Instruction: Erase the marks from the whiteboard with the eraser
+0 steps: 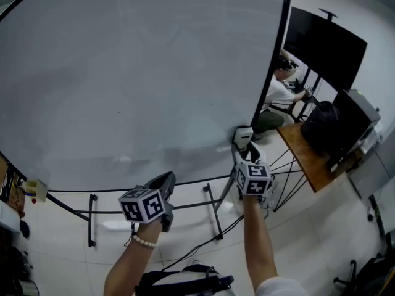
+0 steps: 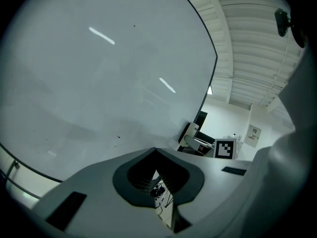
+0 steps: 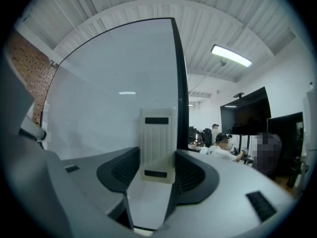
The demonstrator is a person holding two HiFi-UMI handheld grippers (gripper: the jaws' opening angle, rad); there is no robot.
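The whiteboard [image 1: 142, 73] fills most of the head view and looks almost clean, with one tiny dark speck [image 1: 119, 112] and faint smears near its lower edge. My right gripper [image 1: 242, 148] is shut on a white eraser [image 1: 243, 135], which it holds upright at the board's lower right corner beside the black frame. In the right gripper view the eraser [image 3: 157, 145] stands between the jaws in front of the whiteboard [image 3: 109, 98]. My left gripper [image 1: 163, 182] hangs just below the board's lower edge, shut and empty; its tips [image 2: 155, 150] meet before the whiteboard [image 2: 99, 73].
The board's stand legs [image 1: 213, 211] and a cable run over the white floor below. To the right a person [image 1: 281, 91] sits by black monitors [image 1: 324, 45]; a wooden desk [image 1: 308, 156] carries a black bag [image 1: 321, 125]. A brick wall [image 3: 29, 68] lies left of the board.
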